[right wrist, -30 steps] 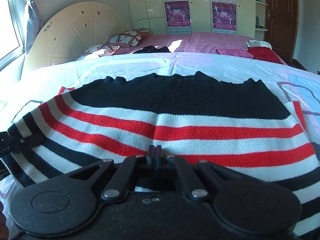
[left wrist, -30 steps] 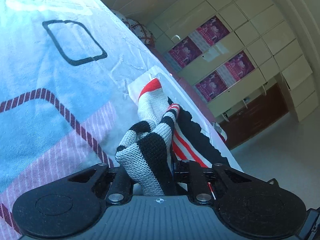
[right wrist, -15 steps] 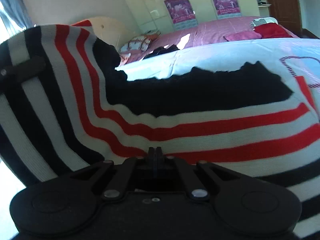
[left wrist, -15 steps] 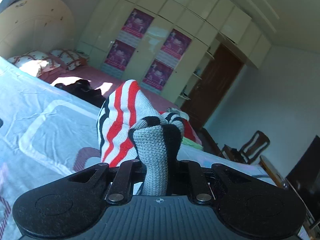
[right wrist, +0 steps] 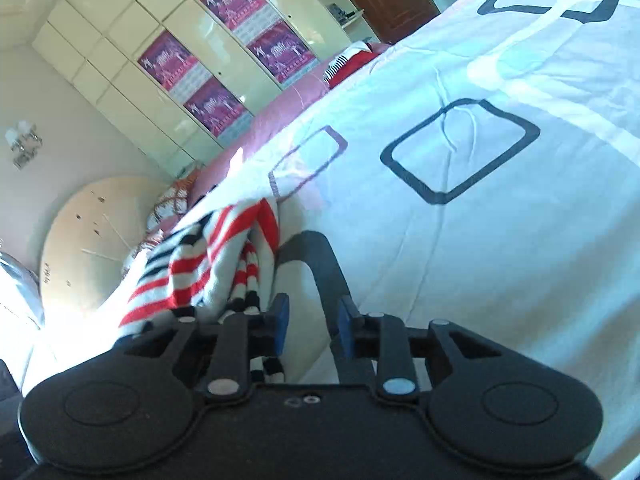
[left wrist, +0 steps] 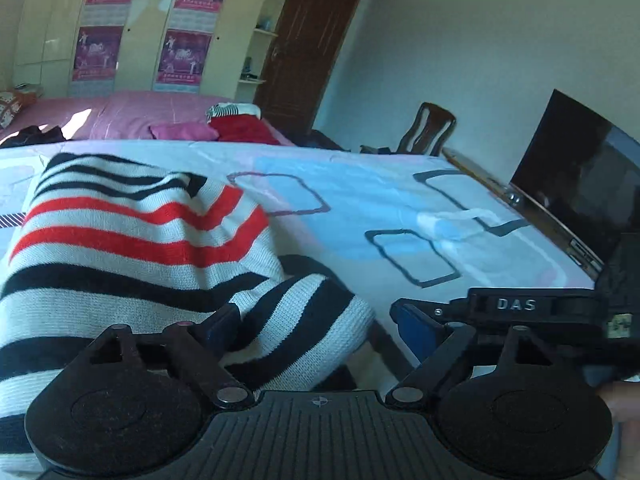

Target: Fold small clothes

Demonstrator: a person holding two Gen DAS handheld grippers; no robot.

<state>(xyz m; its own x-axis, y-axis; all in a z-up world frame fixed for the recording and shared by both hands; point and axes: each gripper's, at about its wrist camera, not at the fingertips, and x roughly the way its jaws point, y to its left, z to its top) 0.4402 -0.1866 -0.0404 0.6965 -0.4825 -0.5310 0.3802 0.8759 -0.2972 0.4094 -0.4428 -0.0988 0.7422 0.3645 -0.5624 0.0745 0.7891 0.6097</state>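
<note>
A small knitted sweater [left wrist: 132, 240] with black, white and red stripes lies folded over on the light blue bedsheet [left wrist: 380, 200]. My left gripper [left wrist: 316, 326] is open wide; the sweater's striped edge lies loose between its fingers. My right gripper [right wrist: 310, 320] is open and empty, just right of the sweater [right wrist: 208, 252]. The right gripper also shows in the left wrist view [left wrist: 516, 312], close on the right above the sheet.
A bed [left wrist: 120, 120] with a pink cover, a pink cushion [left wrist: 182, 131] and red clothes [left wrist: 240, 128] stands beyond. Wardrobes [left wrist: 132, 24], a brown door [left wrist: 312, 40], a chair [left wrist: 428, 128] and a dark TV screen [left wrist: 576, 176] line the room. A rounded headboard [right wrist: 96, 232] is behind the sweater.
Both grippers have let go of the sweater and opened. The sweater, lifted half a second ago, now lies folded on the sheet. Both grippers have swung round to new angles.
</note>
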